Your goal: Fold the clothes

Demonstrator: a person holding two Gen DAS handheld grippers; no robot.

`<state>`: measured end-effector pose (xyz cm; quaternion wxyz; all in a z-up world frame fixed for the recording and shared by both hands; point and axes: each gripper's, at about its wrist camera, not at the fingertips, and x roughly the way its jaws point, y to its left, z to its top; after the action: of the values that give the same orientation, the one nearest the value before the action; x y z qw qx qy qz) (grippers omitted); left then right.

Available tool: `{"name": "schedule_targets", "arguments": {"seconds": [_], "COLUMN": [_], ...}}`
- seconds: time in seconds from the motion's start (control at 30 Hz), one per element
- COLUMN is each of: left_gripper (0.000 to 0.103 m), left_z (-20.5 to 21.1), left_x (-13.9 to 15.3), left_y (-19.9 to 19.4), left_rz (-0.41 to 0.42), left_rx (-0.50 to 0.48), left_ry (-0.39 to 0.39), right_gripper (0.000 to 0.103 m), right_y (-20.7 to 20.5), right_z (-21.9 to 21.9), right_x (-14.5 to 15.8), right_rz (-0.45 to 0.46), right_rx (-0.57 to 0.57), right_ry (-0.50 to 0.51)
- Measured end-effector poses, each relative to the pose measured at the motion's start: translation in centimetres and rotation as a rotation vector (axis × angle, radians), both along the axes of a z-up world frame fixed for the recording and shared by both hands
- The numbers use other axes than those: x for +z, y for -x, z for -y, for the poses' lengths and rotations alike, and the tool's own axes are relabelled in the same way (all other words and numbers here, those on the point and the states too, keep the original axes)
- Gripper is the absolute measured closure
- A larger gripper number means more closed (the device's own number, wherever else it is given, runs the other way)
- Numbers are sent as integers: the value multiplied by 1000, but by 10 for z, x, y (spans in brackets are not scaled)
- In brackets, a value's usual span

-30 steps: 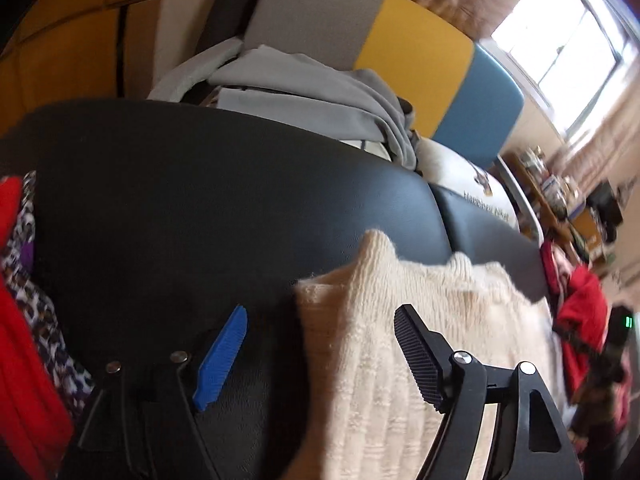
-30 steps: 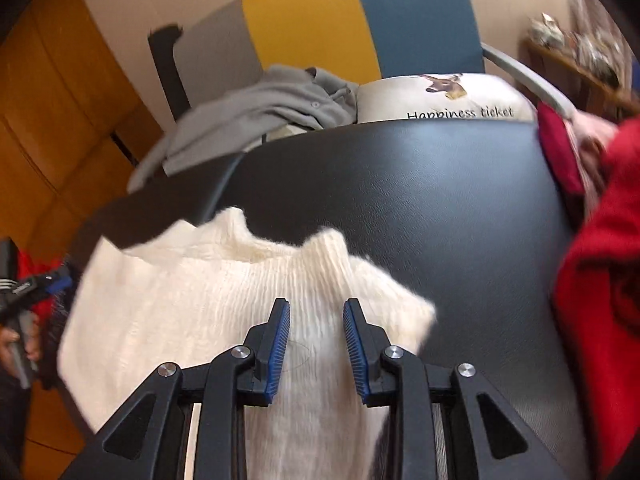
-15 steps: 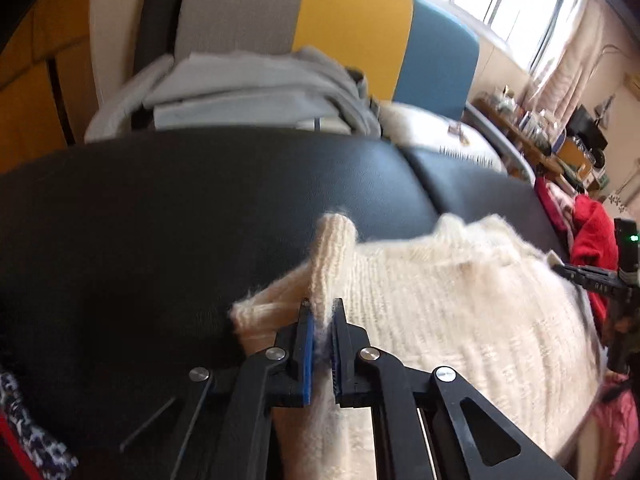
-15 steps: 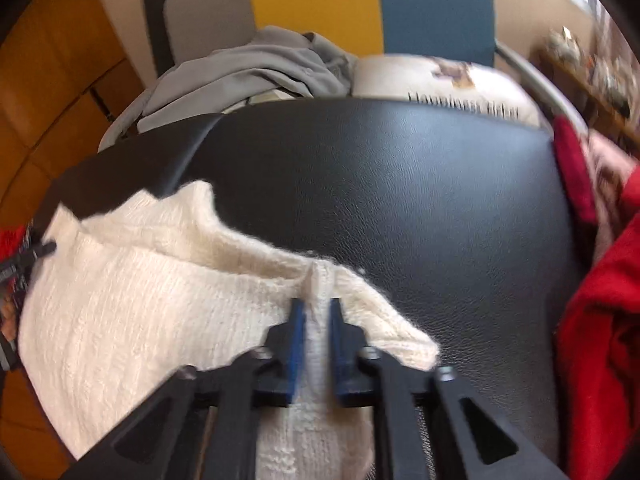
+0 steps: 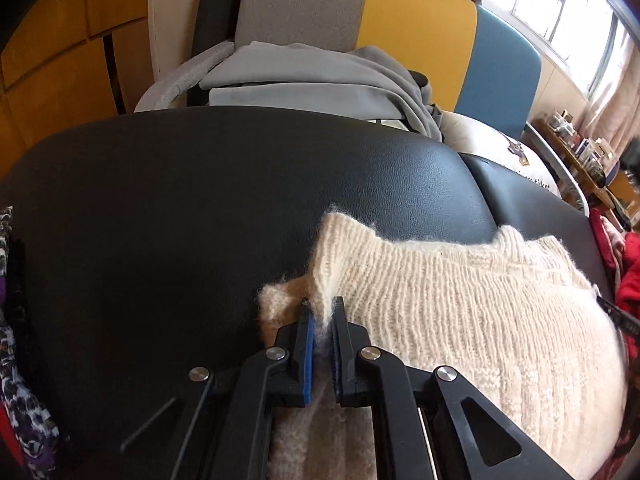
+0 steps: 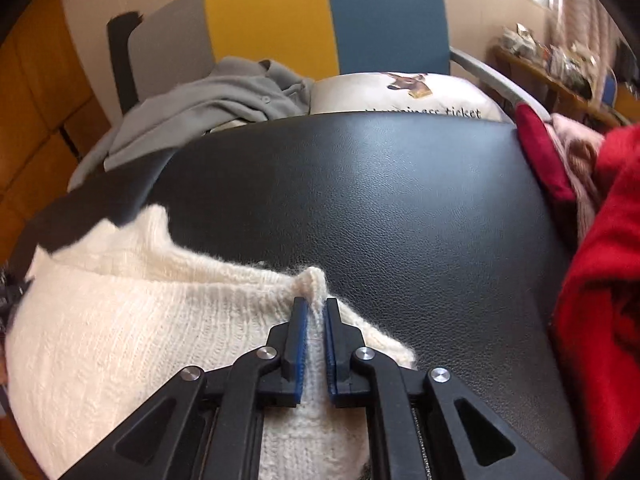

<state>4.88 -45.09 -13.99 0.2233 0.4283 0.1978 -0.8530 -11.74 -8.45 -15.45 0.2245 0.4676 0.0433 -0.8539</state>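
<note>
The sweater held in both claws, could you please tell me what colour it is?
Cream white, in a ribbed knit; the sweater shows best in the left wrist view.

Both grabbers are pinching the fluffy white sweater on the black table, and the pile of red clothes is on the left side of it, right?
Almost. Both the left gripper and the right gripper are pinching the cream sweater on the black table. But the red clothes lie to its right, as the right wrist view shows.

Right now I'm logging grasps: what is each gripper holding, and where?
Both hold the sweater. The left gripper pinches its left shoulder edge beside the neckline; the right gripper pinches the right shoulder edge.
</note>
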Motion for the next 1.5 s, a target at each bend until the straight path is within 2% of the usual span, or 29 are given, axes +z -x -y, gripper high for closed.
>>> {"name": "schedule_targets", "arguments": {"seconds": [0.07, 0.1, 0.17, 0.27, 0.43, 0.47, 0.53, 0.63, 0.77, 0.9, 1.07, 1.17, 1.27, 1.3, 1.37, 1.5], "left_gripper": [94, 92, 91, 79, 75, 73, 63, 61, 61, 61, 61, 60, 60, 60, 60, 59], "left_z": [1, 1, 1, 1, -26, -37, -69, -131, -230, -298, -315, -312, -315, -318, -325, -342], "left_x": [1, 2, 5, 13, 42, 48, 54, 58, 52, 50, 42, 30, 22, 22, 22, 24], "left_y": [-3, -6, -12, -26, -50, -52, -46, -30, 2, 32, 63, 59, 39, 32, 18, -2], "left_rz": [5, 4, -2, -23, -83, -104, -137, -153, -128, -103, -44, -1, 24, 26, 29, 31], "left_rx": [4, 10, 28, 70, 106, 87, -6, -196, -483, -652, -712, -747, -782, -790, -800, -814], "left_ry": [-8, -15, -23, -21, 92, 99, 78, 65, 83, 142, 127, 84, 54, 48, 28, -21], "right_gripper": [95, 86, 83, 81, 78, 78, 77, 74, 73, 73, 72, 72, 72, 72, 79, 79], "right_y": [0, 0, -3, -23, -71, -82, -104, -135, -148, -147, -134, -133, -142, -146, -153, -166], "right_z": [-9, -14, -28, -57, -106, -113, -125, -137, -142, -143, -132, -120, -104, -107, -112, -121], "right_x": [4, 8, 16, 26, 26, 22, 10, -6, -10, -5, -4, -5, -14, -14, -15, -18], "right_rz": [19, 34, 52, 89, 179, 204, 250, 303, 301, 262, 280, 359, 472, 480, 496, 527], "right_rx": [-13, -18, -30, -24, 38, 53, 79, 110, 137, 167, 267, 417, 581, 580, 580, 578], "right_ry": [45, 73, 137, 257, 411, 422, 434, 458, 519, 548, 583, 638, 546, 527, 491, 417]}}
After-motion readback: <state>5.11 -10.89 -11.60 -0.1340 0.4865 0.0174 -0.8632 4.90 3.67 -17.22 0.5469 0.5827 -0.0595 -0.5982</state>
